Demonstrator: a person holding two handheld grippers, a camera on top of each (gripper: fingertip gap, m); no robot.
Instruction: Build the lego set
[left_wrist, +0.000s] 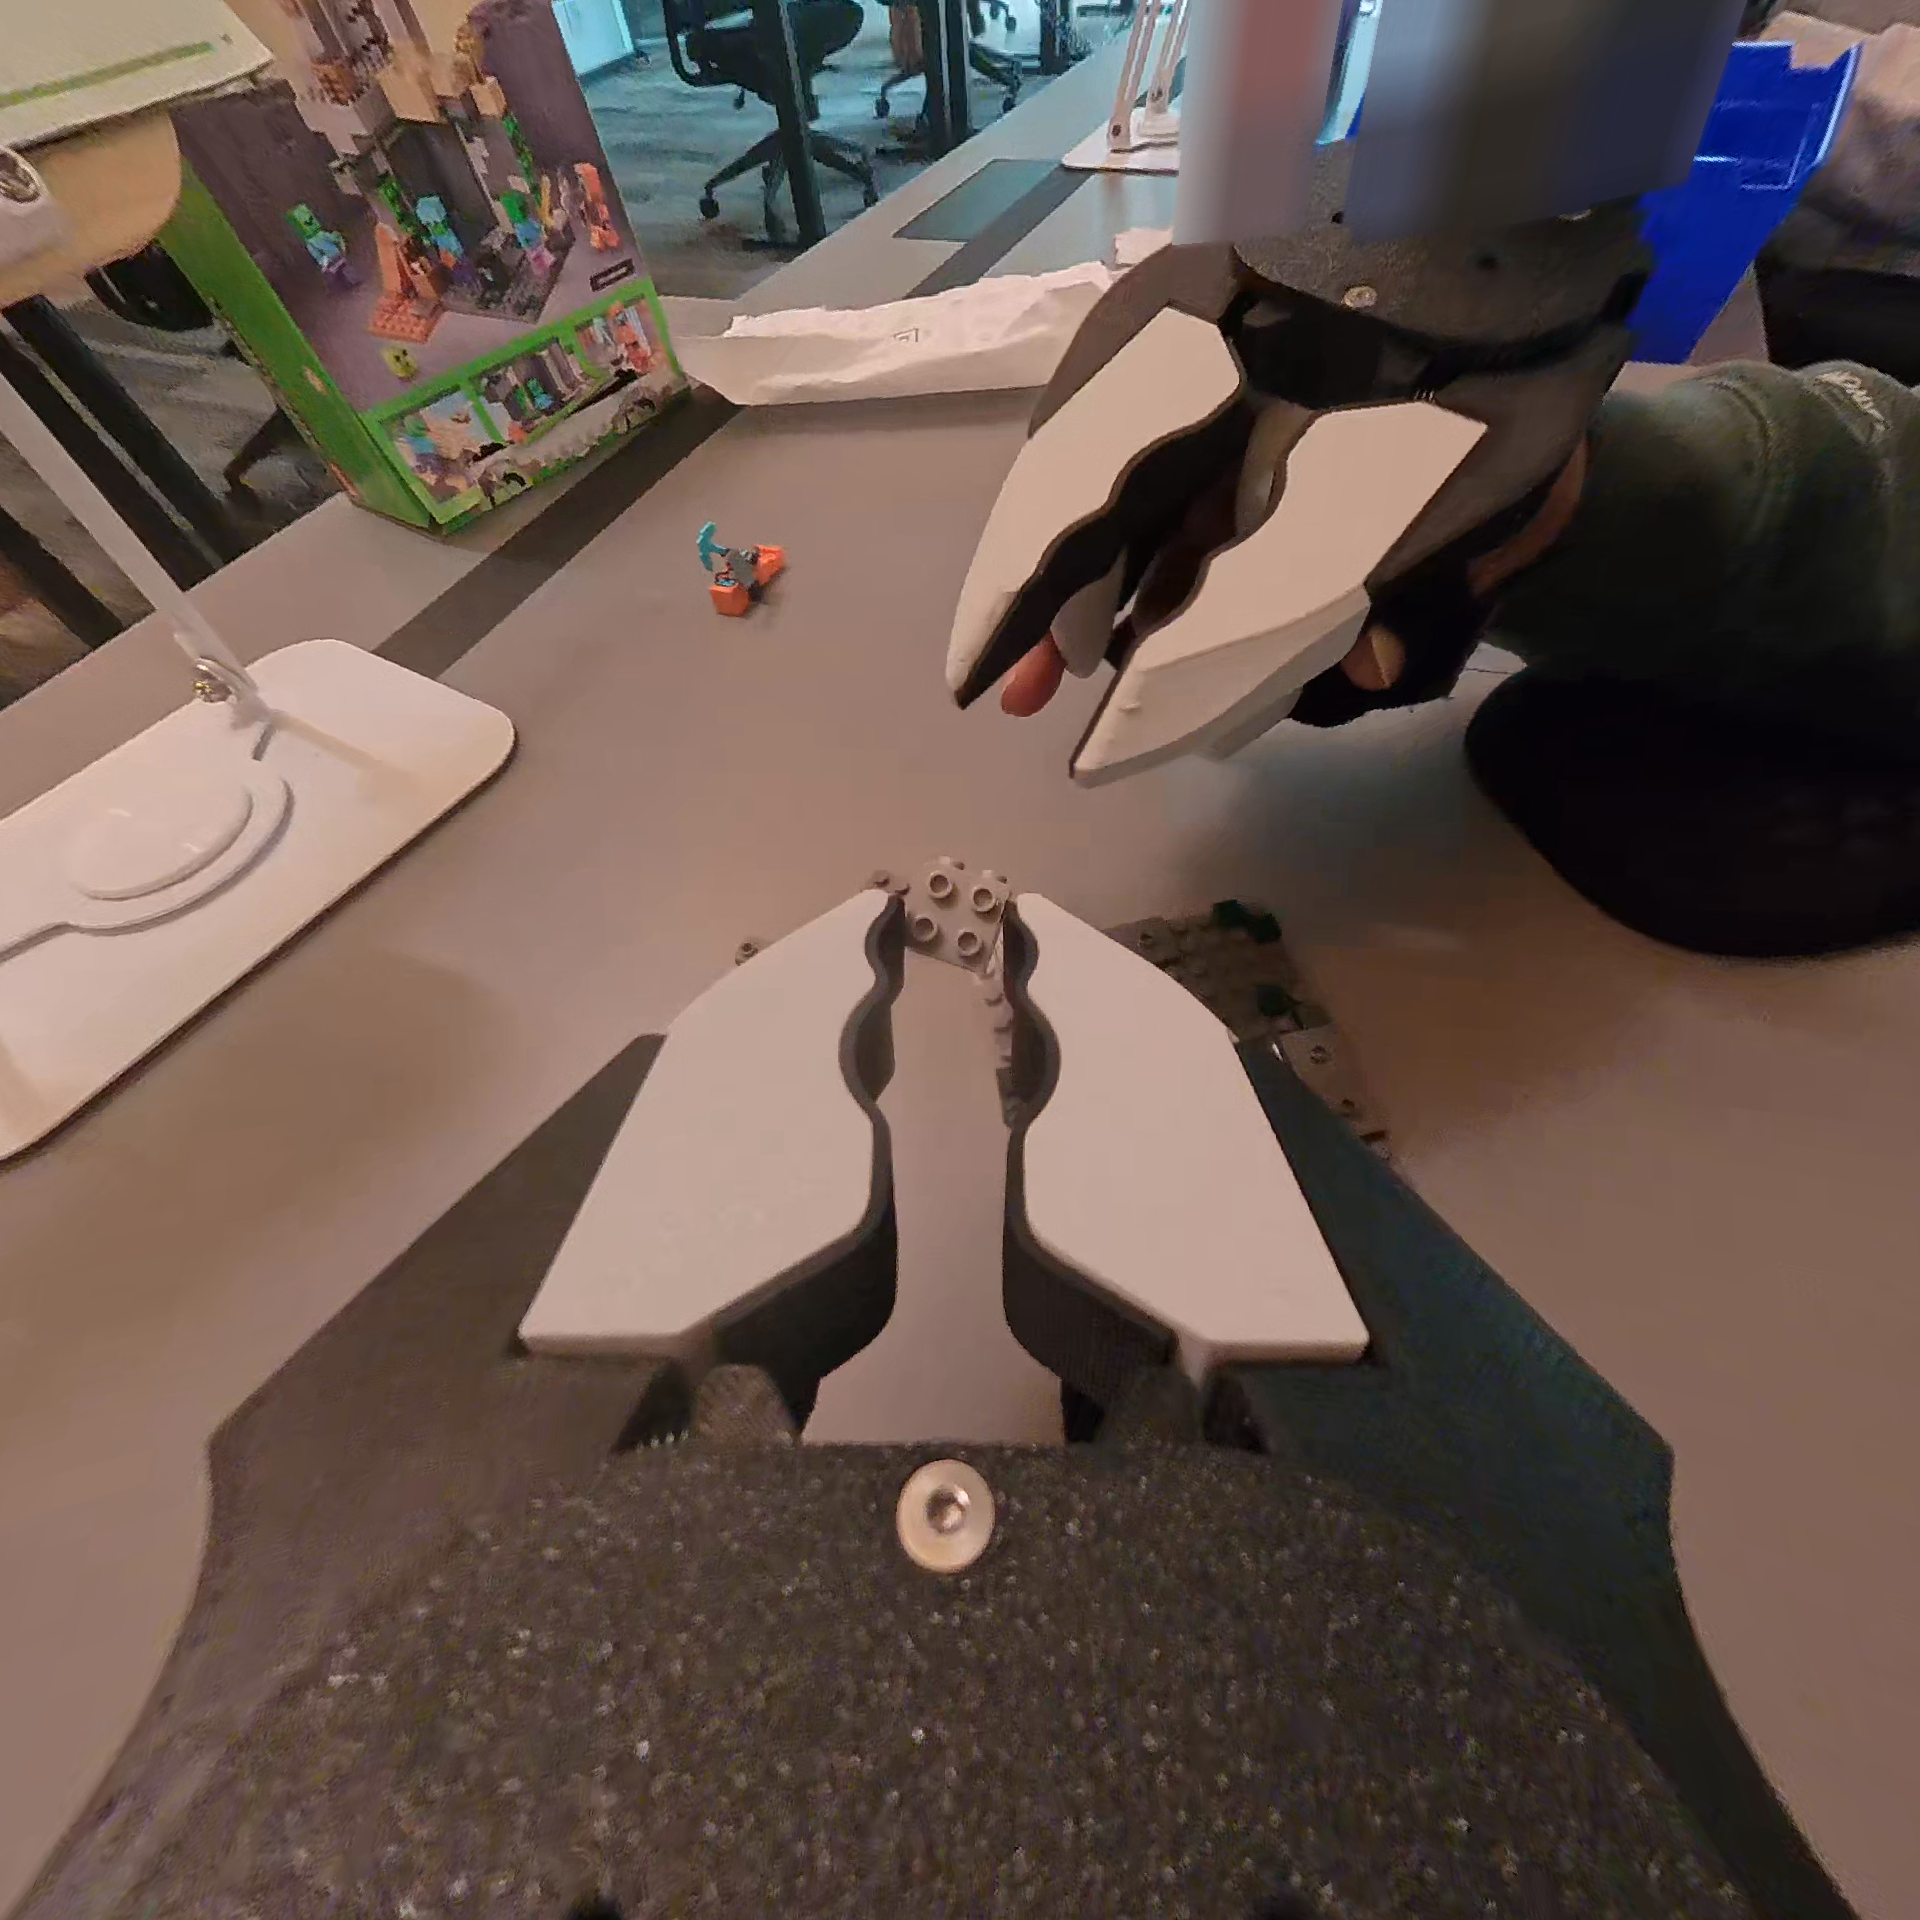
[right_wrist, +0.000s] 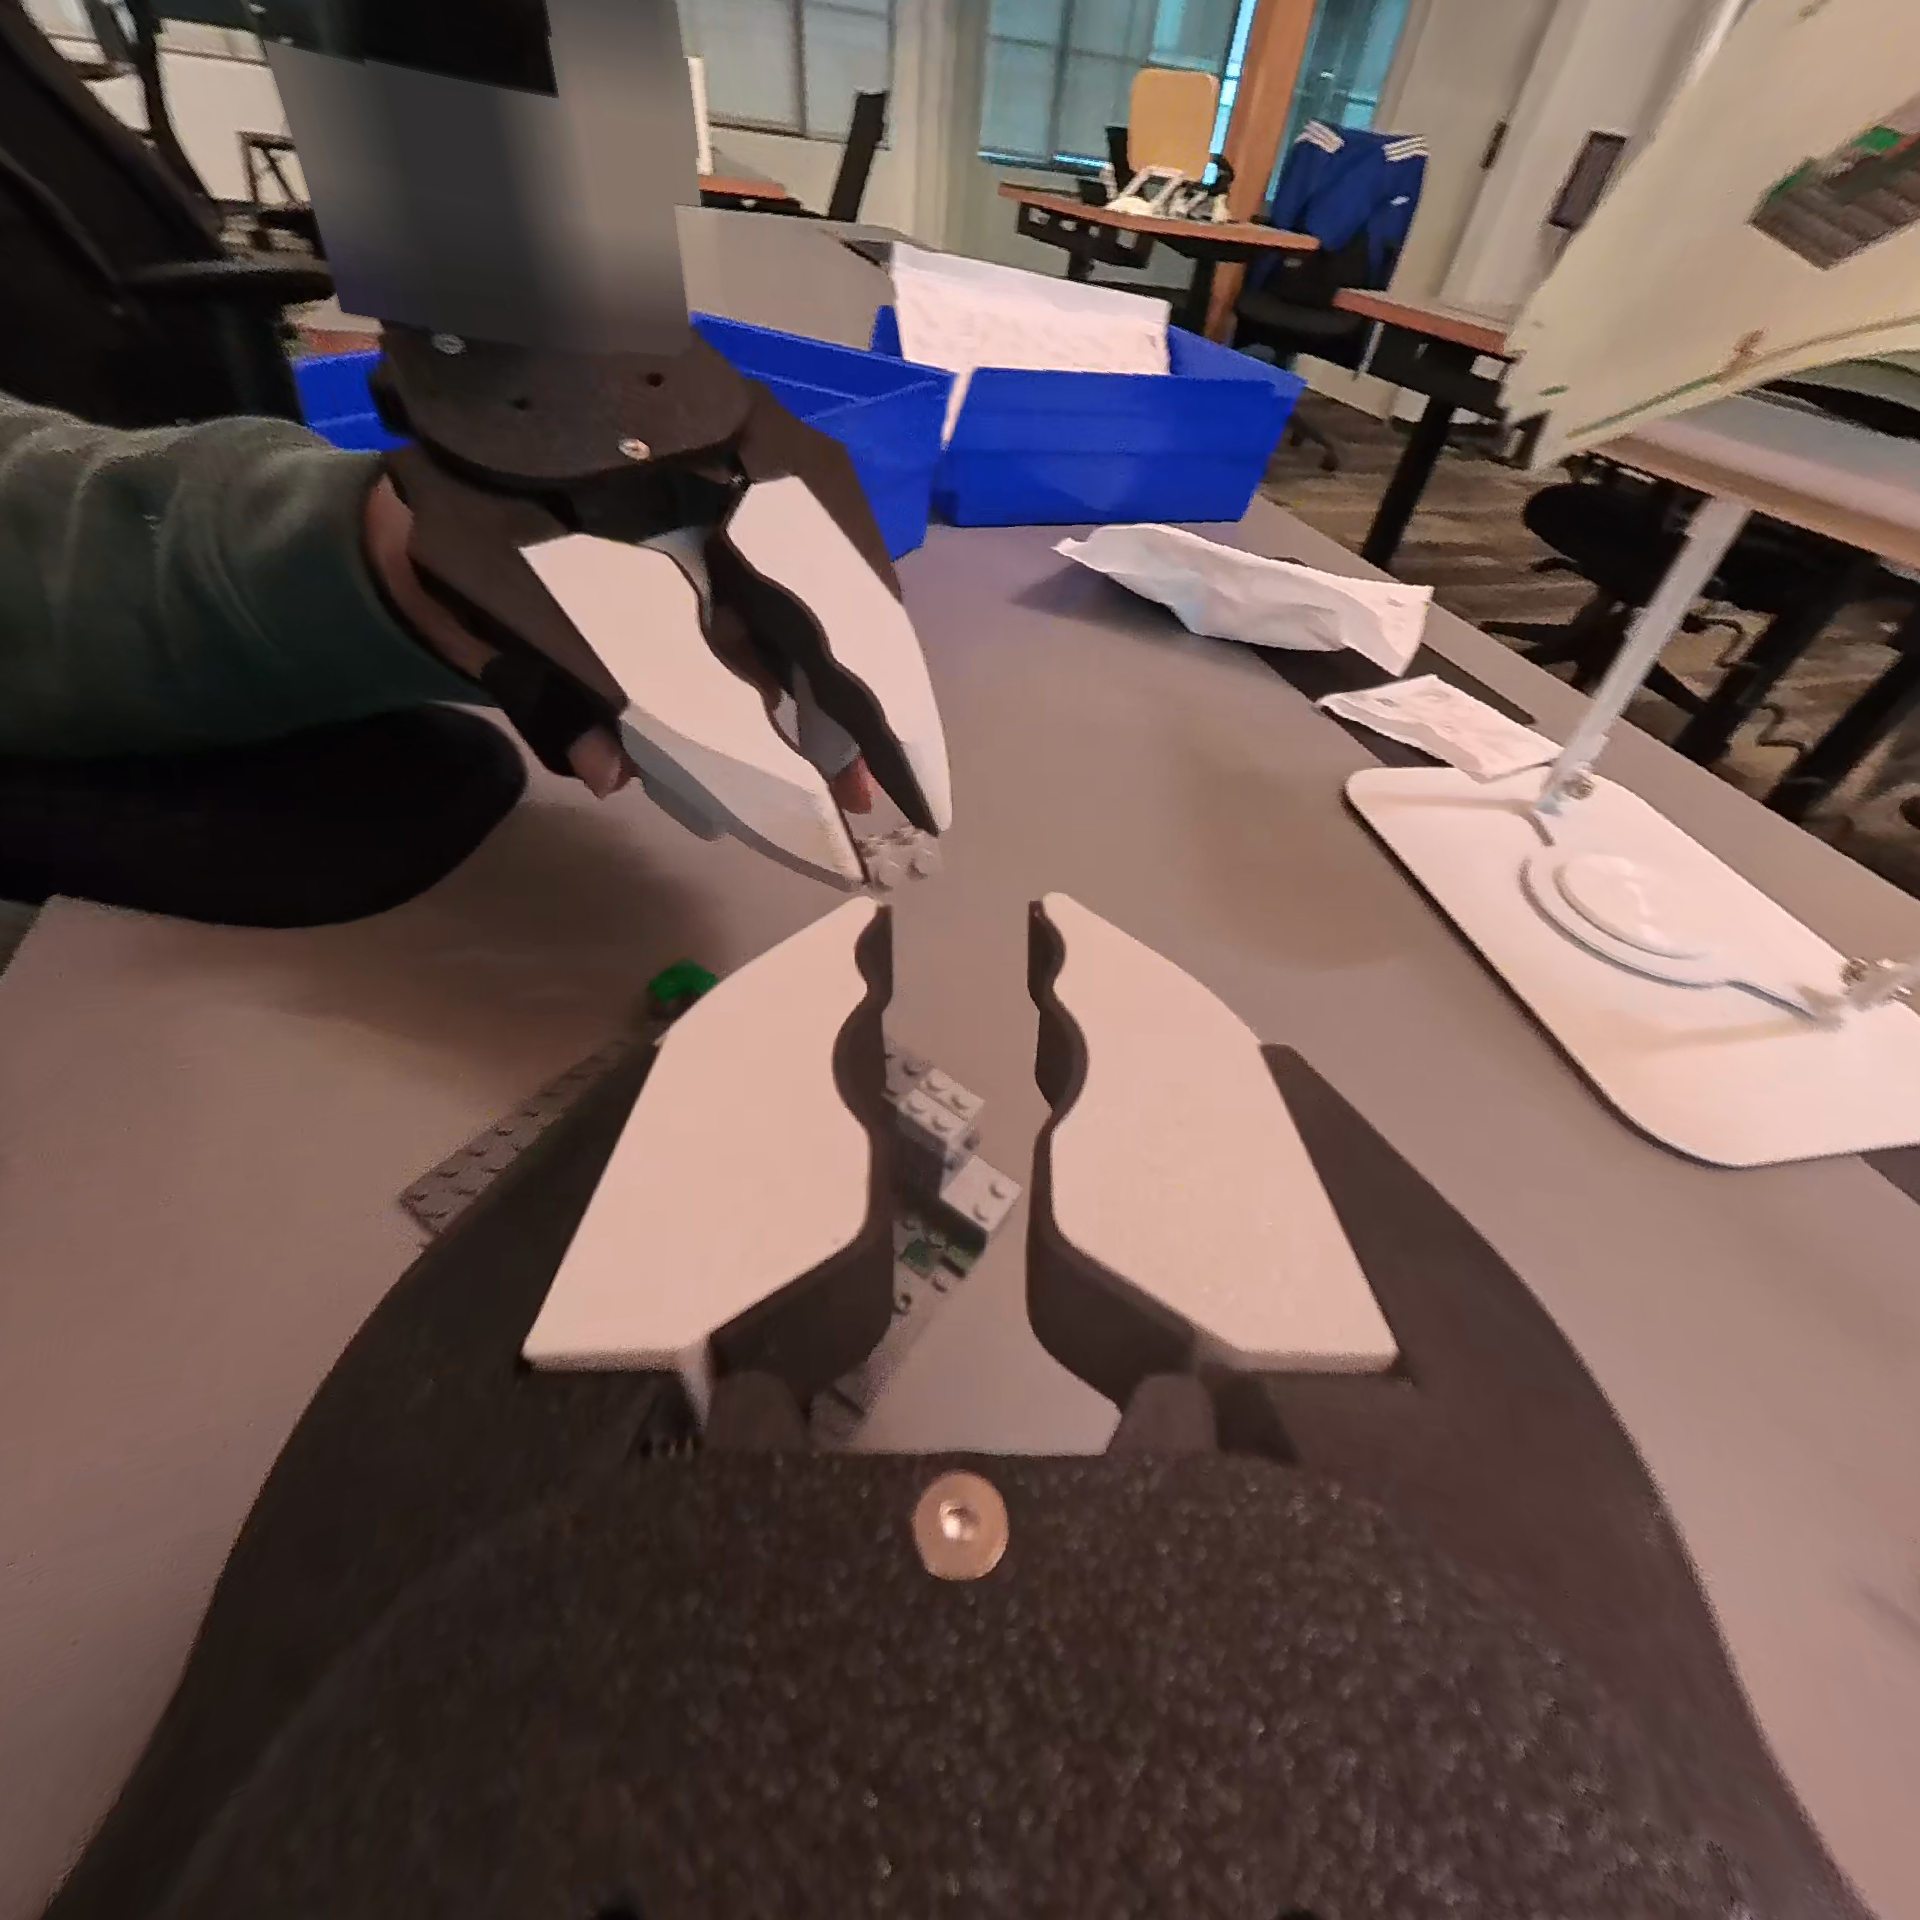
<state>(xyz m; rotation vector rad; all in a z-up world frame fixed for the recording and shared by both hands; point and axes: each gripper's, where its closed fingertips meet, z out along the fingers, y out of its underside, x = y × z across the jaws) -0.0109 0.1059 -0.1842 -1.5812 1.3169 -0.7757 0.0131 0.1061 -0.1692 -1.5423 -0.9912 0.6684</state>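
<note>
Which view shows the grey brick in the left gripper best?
The left wrist view: the grey brick sits close and sharp between the left gripper tips, studs visible. The right wrist view shows it small and blurred.

My grey table (left_wrist: 644, 769) carries the set's box (left_wrist: 436, 270) standing upright, a small orange figure (left_wrist: 743, 571), crumpled white paper (left_wrist: 914, 332), a white lamp base (left_wrist: 208, 831), blue bins (right_wrist: 1091, 436) and a studded grey baseplate (right_wrist: 520, 1132).

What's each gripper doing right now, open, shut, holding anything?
Left gripper: shut on a small gray studded plate.
Right gripper: open, holding nothing.
</note>
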